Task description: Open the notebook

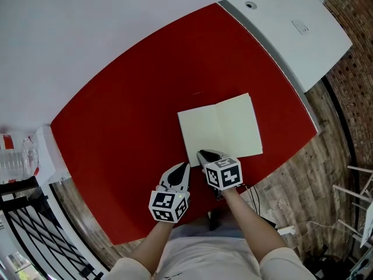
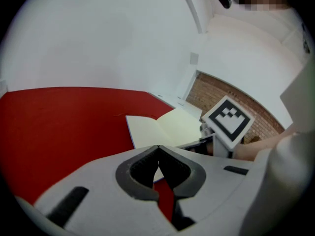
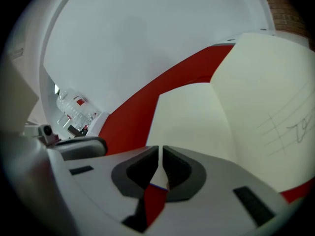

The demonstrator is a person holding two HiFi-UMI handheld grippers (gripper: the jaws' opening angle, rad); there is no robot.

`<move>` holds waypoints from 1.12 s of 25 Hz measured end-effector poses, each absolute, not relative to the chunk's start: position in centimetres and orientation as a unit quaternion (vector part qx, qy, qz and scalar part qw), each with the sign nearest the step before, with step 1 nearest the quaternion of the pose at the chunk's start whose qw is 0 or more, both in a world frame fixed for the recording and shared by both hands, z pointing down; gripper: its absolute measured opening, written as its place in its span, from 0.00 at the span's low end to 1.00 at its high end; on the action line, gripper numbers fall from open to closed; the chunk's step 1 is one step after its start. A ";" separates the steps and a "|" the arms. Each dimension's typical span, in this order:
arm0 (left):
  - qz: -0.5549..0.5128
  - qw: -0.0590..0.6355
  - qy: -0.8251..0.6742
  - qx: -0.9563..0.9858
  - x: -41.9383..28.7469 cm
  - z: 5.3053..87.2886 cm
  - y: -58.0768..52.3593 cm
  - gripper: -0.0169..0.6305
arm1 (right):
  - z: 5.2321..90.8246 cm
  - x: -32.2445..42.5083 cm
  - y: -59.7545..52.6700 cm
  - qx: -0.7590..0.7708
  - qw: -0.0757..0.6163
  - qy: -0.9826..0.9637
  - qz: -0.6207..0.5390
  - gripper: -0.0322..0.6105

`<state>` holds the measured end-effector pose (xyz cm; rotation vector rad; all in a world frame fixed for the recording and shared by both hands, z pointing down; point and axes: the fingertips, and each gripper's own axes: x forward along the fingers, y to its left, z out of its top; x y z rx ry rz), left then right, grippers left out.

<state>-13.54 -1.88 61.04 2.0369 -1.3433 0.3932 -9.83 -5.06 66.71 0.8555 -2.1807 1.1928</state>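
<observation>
Notebook (image 1: pixel 220 127) is already open, lying flat on the red table (image 1: pixel 116 121), cream pages up, spine running away from the person.

Left gripper (image 1: pixel 186 165): just off the notebook's near-left corner, over bare red, not touching it as far as the head view shows. In its own view (image 2: pixel 158 147) the jaws are closed tip to tip with nothing between them. The notebook (image 2: pixel 162 127) sits just beyond the tips.

Right gripper (image 1: pixel 201 153): tips sit over the notebook's near edge, at the left page. In its own view (image 3: pixel 161 149) the jaws are nearly together, only a hairline slit. Page and the notebook's near corner show through and below the slit. Nothing is visibly clamped. Can't tell whether the tips touch the paper.

Hard to read:
- The right page has faint pen lines (image 3: pixel 288 132), too distorted to make out.
- In the left gripper view the right side of the notebook is hidden behind the right gripper's marker cube (image 2: pixel 227 122).
- The right gripper view cuts off the notebook (image 3: pixel 206 117) at the right edge of frame.
- In the head view the notebook's near-left corner is covered by the right gripper body.
- Clutter (image 3: pixel 74 109) far left of the notebook is blurred, with something red and white in it.

Beyond the notebook, a white panel (image 1: pixel 291 28) butts against the table's far edge.
</observation>
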 end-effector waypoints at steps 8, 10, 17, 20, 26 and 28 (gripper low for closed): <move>0.265 0.360 -0.502 0.740 -11.8 67.9 -3.5 0.04 | 65.7 -8.3 -5.6 0.327 0.247 -0.810 0.419 0.09; 0.275 0.360 -0.501 0.738 -11.8 68.4 -3.6 0.04 | 63.3 -7.7 -6.0 0.333 0.228 -0.825 0.396 0.09; 0.282 0.367 -0.498 0.733 -11.4 68.9 -3.2 0.04 | 55.7 -0.1 -8.6 0.394 0.167 -0.839 0.337 0.09; 0.285 0.364 -0.496 0.735 -11.6 69.1 -3.2 0.04 | 56.4 1.0 -8.9 0.398 0.172 -0.832 0.347 0.09; 0.296 0.355 -0.496 0.735 -11.5 69.2 -3.1 0.04 | 65.2 1.4 -10.6 0.459 0.301 -0.776 0.311 0.09; 0.297 0.354 -0.496 0.735 -11.6 69.2 -3.1 0.04 | 66.8 1.7 -11.0 0.464 0.319 -0.762 0.320 0.09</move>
